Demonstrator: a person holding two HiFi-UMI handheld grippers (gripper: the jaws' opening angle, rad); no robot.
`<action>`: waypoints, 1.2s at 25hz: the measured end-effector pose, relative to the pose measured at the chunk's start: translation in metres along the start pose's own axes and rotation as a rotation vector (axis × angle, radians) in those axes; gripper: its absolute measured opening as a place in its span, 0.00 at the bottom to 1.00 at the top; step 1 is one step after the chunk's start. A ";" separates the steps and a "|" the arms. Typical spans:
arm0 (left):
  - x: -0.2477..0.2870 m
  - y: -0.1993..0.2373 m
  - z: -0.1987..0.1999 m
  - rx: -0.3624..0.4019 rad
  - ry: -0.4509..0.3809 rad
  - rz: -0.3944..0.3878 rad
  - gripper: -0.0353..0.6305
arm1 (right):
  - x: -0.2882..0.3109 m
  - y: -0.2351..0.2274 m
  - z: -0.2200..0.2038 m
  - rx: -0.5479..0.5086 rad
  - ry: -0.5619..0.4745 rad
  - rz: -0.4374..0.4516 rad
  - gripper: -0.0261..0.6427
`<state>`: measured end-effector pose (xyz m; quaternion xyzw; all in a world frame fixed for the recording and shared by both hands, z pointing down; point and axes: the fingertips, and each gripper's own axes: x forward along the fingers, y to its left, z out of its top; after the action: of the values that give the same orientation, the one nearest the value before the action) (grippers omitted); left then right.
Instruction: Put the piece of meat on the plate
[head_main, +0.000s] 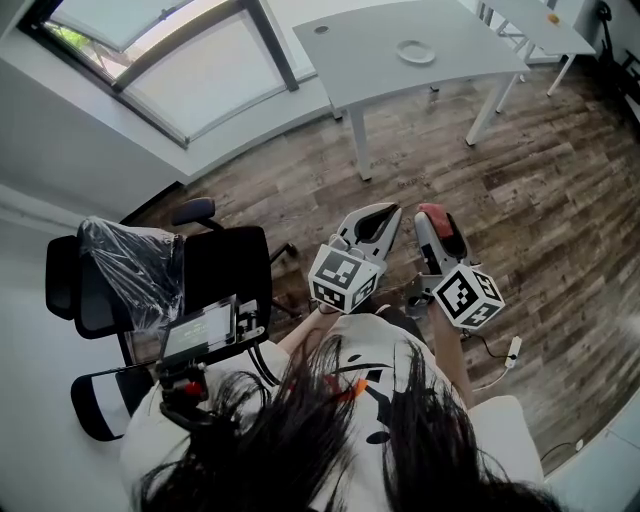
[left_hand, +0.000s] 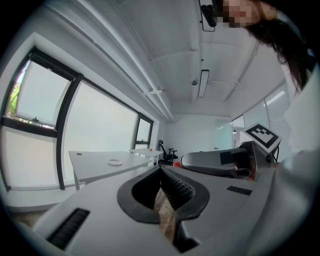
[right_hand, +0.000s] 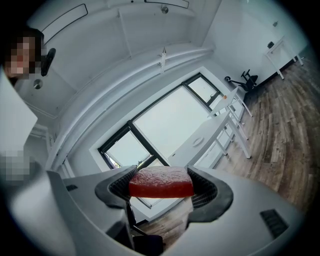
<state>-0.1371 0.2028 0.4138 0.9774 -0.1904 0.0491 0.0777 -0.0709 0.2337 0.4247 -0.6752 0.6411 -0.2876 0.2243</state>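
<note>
The right gripper (head_main: 436, 218) is clamped on the piece of meat (right_hand: 161, 182), a red slab held in the air, well apart from the table (head_main: 350, 52). The left gripper (left_hand: 161, 171) has its jaws pressed together, empty. The plate (head_main: 415, 51) sits mid-surface. This looks like the carrying step; next, bring the meat over the plate and release

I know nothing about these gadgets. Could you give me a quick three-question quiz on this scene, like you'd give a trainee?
1. True or false: the left claw is shut with nothing in it.
2. What does the right claw grip? A) a spoon B) the piece of meat C) a cup
3. Fill in: the plate lies on a white ____.
Key: 1 true; 2 B; 3 table.
</note>
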 end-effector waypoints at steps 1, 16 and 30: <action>0.002 -0.001 -0.002 0.003 0.007 -0.003 0.06 | 0.000 -0.002 0.000 0.003 0.001 -0.001 0.52; 0.072 0.062 -0.003 -0.017 0.049 -0.031 0.06 | 0.084 -0.038 0.023 0.041 0.014 -0.046 0.52; 0.170 0.161 0.021 -0.029 0.063 -0.091 0.06 | 0.203 -0.068 0.060 0.081 0.034 -0.110 0.51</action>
<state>-0.0401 -0.0106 0.4360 0.9818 -0.1440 0.0735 0.1002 0.0224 0.0327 0.4471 -0.6951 0.5945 -0.3364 0.2243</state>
